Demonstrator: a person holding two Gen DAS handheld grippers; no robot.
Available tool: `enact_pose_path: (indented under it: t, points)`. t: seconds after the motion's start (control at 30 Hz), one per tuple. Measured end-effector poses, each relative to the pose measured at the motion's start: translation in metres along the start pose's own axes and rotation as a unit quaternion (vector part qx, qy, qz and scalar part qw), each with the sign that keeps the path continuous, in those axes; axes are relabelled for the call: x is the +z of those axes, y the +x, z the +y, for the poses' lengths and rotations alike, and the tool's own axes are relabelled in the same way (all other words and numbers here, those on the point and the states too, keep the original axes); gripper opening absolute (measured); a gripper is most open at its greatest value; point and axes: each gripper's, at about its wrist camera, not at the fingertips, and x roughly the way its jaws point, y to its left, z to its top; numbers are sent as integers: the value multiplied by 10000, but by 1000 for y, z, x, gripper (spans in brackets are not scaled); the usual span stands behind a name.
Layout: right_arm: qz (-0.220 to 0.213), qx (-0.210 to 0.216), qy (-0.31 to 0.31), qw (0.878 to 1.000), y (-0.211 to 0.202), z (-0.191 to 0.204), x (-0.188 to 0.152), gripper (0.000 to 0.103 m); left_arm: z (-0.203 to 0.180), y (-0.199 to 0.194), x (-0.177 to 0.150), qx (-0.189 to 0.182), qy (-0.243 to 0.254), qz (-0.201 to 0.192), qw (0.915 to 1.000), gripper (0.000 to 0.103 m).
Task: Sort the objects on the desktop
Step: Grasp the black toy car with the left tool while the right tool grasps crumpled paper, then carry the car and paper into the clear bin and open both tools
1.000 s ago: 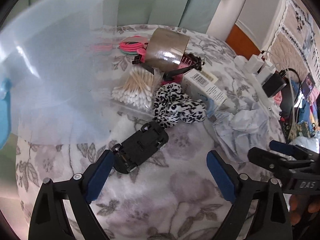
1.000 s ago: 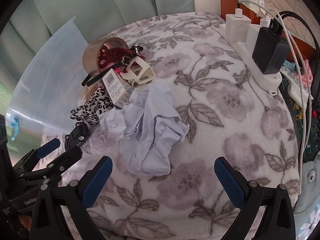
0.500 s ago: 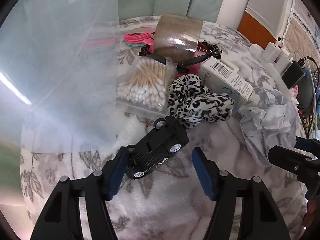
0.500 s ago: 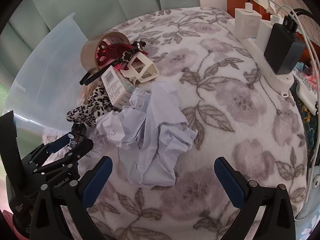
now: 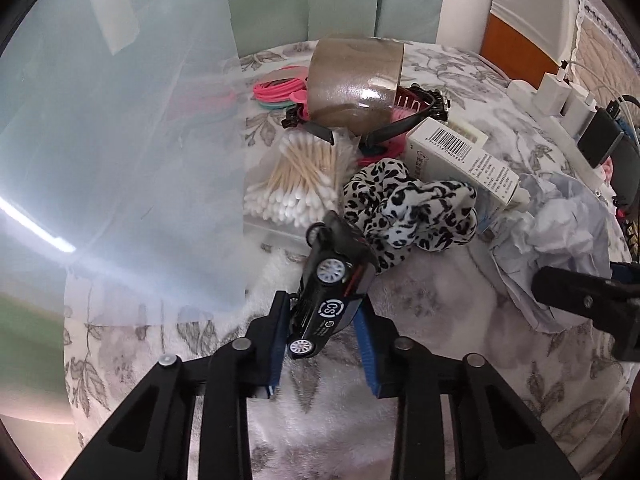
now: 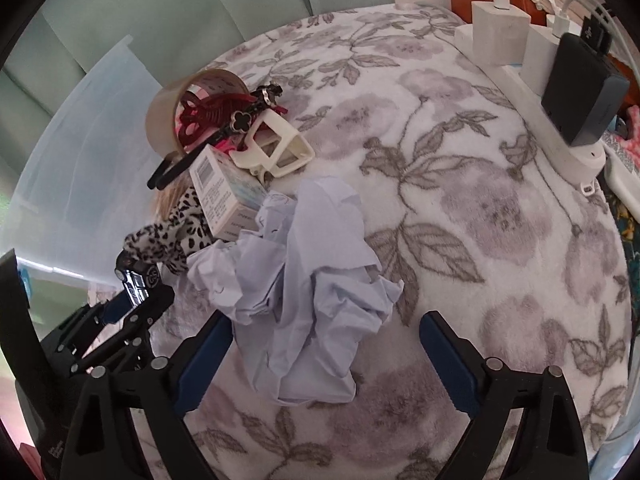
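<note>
My left gripper (image 5: 322, 320) is shut on a black toy car (image 5: 332, 288), which is tilted on its side with its wheels toward the camera. The car's far end reaches the leopard-print scrunchie (image 5: 408, 208). In the right wrist view the car (image 6: 136, 276) shows at the far left between the left gripper's fingers. My right gripper (image 6: 324, 332) stands open just over the near edge of a crumpled pale-blue paper (image 6: 304, 280); nothing is gripped between its pads.
A translucent plastic bin (image 5: 120, 140) fills the left. Behind the car lie cotton swabs (image 5: 296, 184), a brown tape roll (image 5: 356, 84), pink hair ties (image 5: 276, 90), a barcoded white box (image 5: 468, 160) and a white hair claw (image 6: 276, 148). A power strip with chargers (image 6: 552, 128) lines the right edge.
My left gripper moved forward around the toy car and shut on it, tipping it onto its side. The right gripper came closer to the crumpled paper and stayed open.
</note>
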Motion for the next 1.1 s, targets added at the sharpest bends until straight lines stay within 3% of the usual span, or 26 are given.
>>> enact_pose_path:
  t: [0.33, 0.73, 1.1]
  points:
    - [-210, 214, 42, 9995, -5, 4, 6, 58, -3, -10, 0, -137, 7, -121, 9998, 24]
    - [-724, 203, 66, 9971, -48, 8, 4, 56, -11, -47, 2, -420, 134, -564, 9974, 24]
    - [-1330, 272, -102, 9907, -120, 30, 11, 56, -3, -123, 33, -684, -62, -1466, 9868, 24]
